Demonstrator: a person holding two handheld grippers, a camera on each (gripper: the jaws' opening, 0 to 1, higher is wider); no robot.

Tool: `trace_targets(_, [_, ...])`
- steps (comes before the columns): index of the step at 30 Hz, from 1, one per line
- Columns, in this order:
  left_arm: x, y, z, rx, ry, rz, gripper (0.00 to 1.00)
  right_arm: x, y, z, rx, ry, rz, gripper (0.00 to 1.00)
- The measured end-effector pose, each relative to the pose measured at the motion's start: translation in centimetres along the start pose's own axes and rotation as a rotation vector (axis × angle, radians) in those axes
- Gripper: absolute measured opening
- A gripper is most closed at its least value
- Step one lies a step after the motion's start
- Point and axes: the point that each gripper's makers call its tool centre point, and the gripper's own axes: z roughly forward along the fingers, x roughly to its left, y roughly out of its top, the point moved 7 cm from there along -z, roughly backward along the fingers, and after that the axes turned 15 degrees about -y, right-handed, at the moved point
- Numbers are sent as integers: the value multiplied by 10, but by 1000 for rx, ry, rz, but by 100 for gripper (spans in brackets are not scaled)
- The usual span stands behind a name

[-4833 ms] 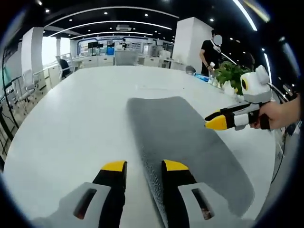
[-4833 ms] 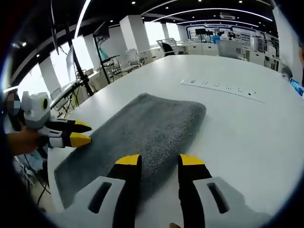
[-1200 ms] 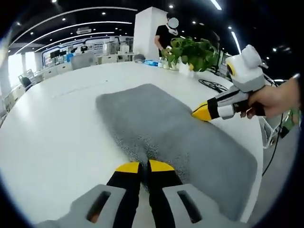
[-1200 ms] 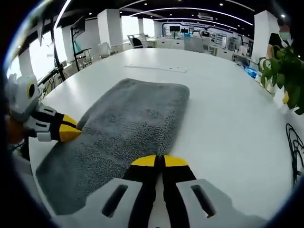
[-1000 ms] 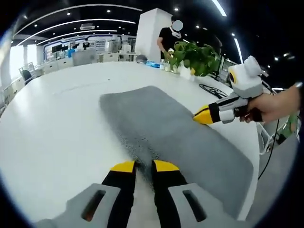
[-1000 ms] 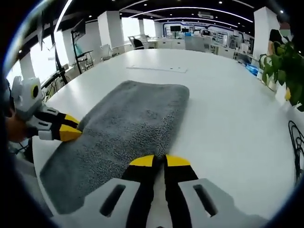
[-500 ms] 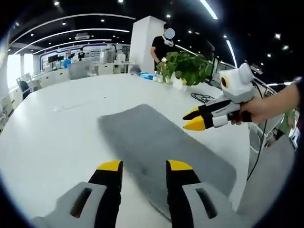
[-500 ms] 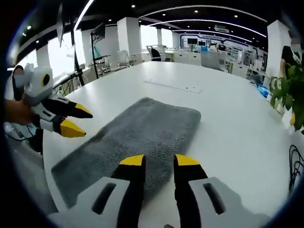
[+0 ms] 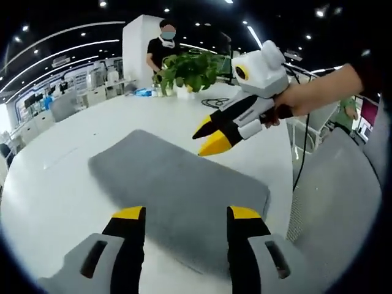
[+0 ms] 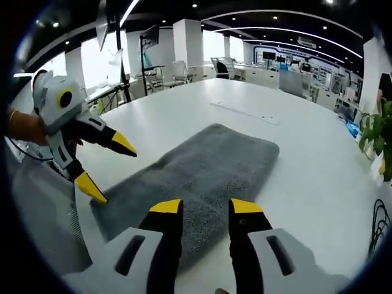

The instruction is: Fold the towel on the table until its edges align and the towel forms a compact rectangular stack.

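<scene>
The grey towel [image 9: 165,180] lies flat on the white table [image 9: 55,184] as a long rectangle, also seen in the right gripper view as the towel [image 10: 211,168]. My left gripper [image 9: 187,214] hovers above its near long edge, jaws wide apart and empty. From the left of the right gripper view, the left gripper [image 10: 109,166] hangs open over the towel's near short end. My right gripper [image 10: 205,208] is open over the opposite long edge, holding nothing. In the left gripper view the right gripper [image 9: 209,136] floats above the towel, held by a hand [image 9: 306,92].
A potted plant [image 9: 190,67] and a standing person [image 9: 162,46] are at the table's far side. A grey chair [image 9: 337,202] sits by the table edge. A power strip [image 10: 245,113] lies beyond the towel. A cable [image 10: 380,226] trails at the right.
Both grippers were shut on the towel's long edges about a second ago, then let go. Since then they have lifted away and their jaws have spread wider. The towel stays flat.
</scene>
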Motion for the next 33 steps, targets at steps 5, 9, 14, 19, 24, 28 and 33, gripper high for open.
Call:
trace_targets(5, [-22,1,2,37,-33,52,58,4,-5,-8,-2,18,0,28])
trace_targets(9, [-31,-4,4,56,-48,63,57,13,-11,-14,1,45,-11,28])
trace_targets(14, [-41,-12,7,118,-73,133,53,19,-25,-18,25,93,-20,26])
trace_targets(19, [-51,-14,11,143,-114,155,44,27,-35,-27,41,120,-22,26])
trace_targets(24, [-58,-17,14,147,-143,161,35,33,-43,-33,47,139,-12,23])
trace_targets(28, [-62,-18,17,152,-168,167,31,38,-52,-36,60,172,-17,21])
trace_targets(33, [-62,-26,25,179,-189,169,26,46,-58,-40,65,196,-31,19])
